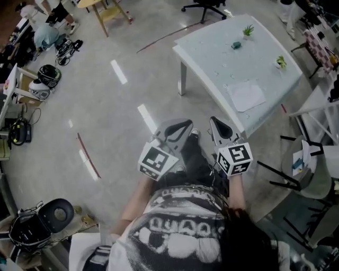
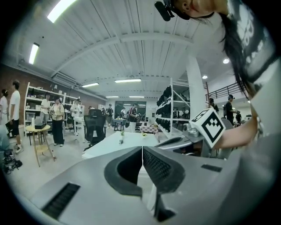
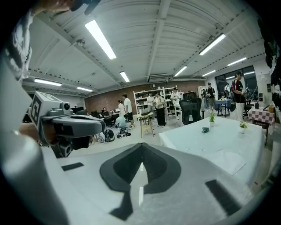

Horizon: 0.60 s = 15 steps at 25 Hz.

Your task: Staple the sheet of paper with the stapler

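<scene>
A white sheet of paper lies near the front edge of the white table. A small dark stapler sits farther back on it. Both grippers hang over the floor short of the table, held side by side in front of the person. My left gripper is shut and holds nothing. My right gripper is shut and holds nothing too. In the right gripper view the paper and the stapler lie ahead to the right on the table. The left gripper view shows the table beyond the closed jaws.
Two small potted plants stand on the table. A black office chair and a wooden stool stand behind it. Helmets and bags lie on the floor at left. Dark chair frames stand at right. People stand in the background.
</scene>
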Tool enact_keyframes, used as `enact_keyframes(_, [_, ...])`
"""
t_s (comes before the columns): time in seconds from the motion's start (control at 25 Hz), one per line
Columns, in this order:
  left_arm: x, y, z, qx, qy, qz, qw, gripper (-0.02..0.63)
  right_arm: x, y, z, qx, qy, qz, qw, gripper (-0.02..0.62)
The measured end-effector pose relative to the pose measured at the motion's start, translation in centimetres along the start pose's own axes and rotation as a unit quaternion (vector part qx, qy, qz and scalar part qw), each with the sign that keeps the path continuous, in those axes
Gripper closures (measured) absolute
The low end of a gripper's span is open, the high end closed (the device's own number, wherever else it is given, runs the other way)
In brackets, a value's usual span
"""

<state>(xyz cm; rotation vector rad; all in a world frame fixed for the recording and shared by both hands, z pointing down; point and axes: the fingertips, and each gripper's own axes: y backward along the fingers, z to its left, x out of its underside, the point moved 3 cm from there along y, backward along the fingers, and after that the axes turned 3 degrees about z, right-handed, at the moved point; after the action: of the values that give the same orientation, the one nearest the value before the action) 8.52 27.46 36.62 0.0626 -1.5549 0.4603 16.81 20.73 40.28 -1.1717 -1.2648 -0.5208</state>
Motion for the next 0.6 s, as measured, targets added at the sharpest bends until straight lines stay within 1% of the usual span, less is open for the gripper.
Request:
enact_keyframes(0.16, [-2.0, -4.4, 3.4, -0.004, -0.012, 0.009, 0.9999, 0.601, -2.1, -3.5, -4.4, -0.01, 0.015, 0.004, 1.0, 0.598])
enact_keyframes(0.28, [-3.5, -8.4, 6.1, -0.002, -0.018, 0.01, 0.9998, 0.601, -3.2, -6.1, -8.3, -0.011, 0.013, 0.012, 1.0, 0.598])
enact_keyframes(0.44, [-4.6, -13.7, 8.8, 0.01, -0.025, 0.016, 0.9995, 0.601, -3.2, -9.2, -13.2, 0.002, -0.005, 0.03, 1.0, 0.598])
enact_keyframes(0.6, [-5.2, -17.6, 9.9, 0.03, -0.026, 0.027, 0.9989, 0.601, -2.9, -10.7, -16.9, 0.013, -0.011, 0.047, 0.999, 0.598])
